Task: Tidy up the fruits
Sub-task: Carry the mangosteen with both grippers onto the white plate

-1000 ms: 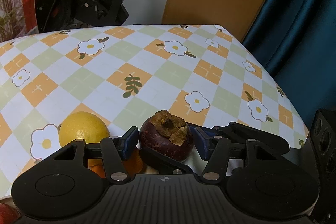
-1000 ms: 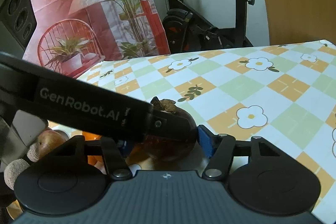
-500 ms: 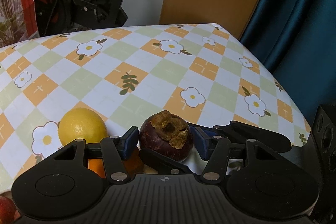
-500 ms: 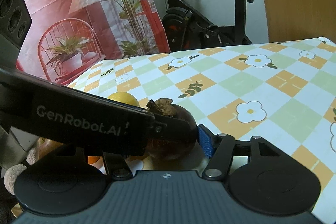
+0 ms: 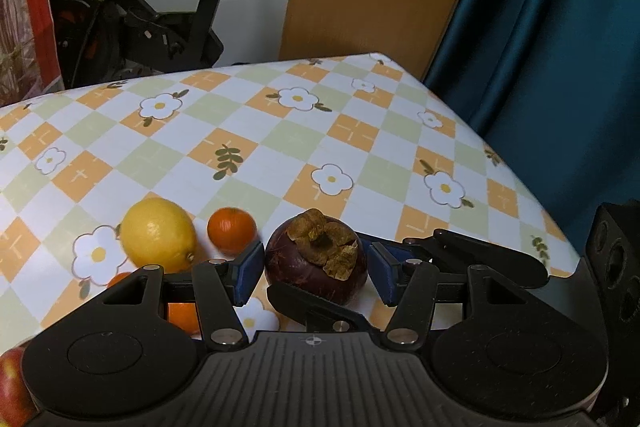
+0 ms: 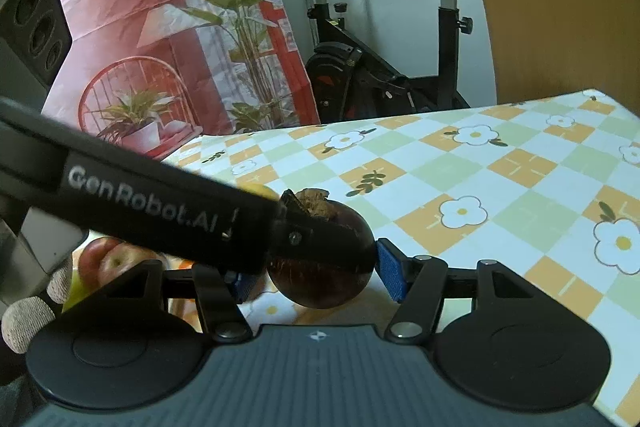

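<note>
A dark purple mangosteen with a dry brown cap sits between the blue pads of both grippers. In the left wrist view my left gripper has its pads a little off each side of the fruit, and the right gripper's fingers cross under and behind it. In the right wrist view the mangosteen hangs above the cloth, touching the right pad of my right gripper; the left gripper's black finger crosses in front. A lemon and a small orange lie to the left on the table.
The table has a checked flower cloth; its right edge falls off toward a blue curtain. Red apples lie at the near left, with another orange under the left gripper. An exercise bike stands behind the table.
Both grippers have risen with the mangosteen, which now hangs above the cloth. The small orange and more of the lemon have come into view to the left.
</note>
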`<state>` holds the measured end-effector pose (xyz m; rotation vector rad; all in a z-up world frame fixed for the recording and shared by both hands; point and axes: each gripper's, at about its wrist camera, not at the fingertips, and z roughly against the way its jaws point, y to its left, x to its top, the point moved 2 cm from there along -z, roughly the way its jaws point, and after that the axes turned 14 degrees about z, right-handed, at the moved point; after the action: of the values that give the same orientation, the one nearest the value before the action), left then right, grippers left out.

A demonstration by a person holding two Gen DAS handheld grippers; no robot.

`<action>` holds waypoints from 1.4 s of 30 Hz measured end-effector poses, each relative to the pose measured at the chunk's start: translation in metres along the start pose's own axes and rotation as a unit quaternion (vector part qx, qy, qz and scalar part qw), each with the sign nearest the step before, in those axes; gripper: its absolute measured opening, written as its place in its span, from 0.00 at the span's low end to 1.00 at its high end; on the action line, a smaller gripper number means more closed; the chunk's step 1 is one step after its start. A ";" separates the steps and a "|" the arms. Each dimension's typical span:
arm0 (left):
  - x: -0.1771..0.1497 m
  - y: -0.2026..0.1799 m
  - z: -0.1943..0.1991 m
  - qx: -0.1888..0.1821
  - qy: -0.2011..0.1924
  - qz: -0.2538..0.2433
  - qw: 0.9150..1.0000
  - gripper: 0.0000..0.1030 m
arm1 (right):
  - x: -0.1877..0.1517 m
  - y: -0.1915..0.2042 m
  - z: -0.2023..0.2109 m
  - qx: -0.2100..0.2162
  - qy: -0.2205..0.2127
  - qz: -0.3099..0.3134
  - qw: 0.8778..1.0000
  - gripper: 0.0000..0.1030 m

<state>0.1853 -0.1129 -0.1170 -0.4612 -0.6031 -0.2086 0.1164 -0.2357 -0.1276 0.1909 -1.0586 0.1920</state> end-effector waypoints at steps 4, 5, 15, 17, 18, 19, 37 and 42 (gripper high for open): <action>0.000 0.010 0.027 -0.011 0.001 0.003 1.000 0.58 | 0.011 0.015 0.010 0.011 -0.005 0.002 1.000 0.61; 0.000 0.013 0.034 -0.014 0.002 0.007 1.000 0.58 | 0.014 0.019 0.013 0.016 -0.006 0.003 1.000 0.61; -0.023 0.063 0.083 -0.017 0.013 0.065 0.998 0.56 | 0.026 0.079 0.009 0.074 0.009 0.035 0.997 0.61; -0.031 0.071 0.088 -0.015 0.014 0.075 0.997 0.56 | 0.024 0.091 0.007 0.085 0.017 0.047 0.995 0.61; -0.036 0.075 0.091 -0.014 0.015 0.078 0.997 0.56 | 0.023 0.095 0.006 0.089 0.021 0.052 0.994 0.61; -0.039 0.078 0.093 -0.013 0.016 0.081 0.997 0.56 | 0.022 0.101 0.005 0.094 0.025 0.057 0.994 0.61; -0.091 0.114 0.092 0.002 0.039 0.146 0.989 0.56 | -0.014 0.144 -0.014 0.140 0.103 0.111 0.979 0.61; -0.099 0.118 0.092 0.003 0.042 0.158 0.987 0.57 | -0.019 0.148 -0.015 0.146 0.115 0.118 0.976 0.61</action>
<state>0.0976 0.0403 -0.1502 -0.5327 -0.4418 0.0752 0.0837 -0.0900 -0.1424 0.3002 -0.8171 0.5721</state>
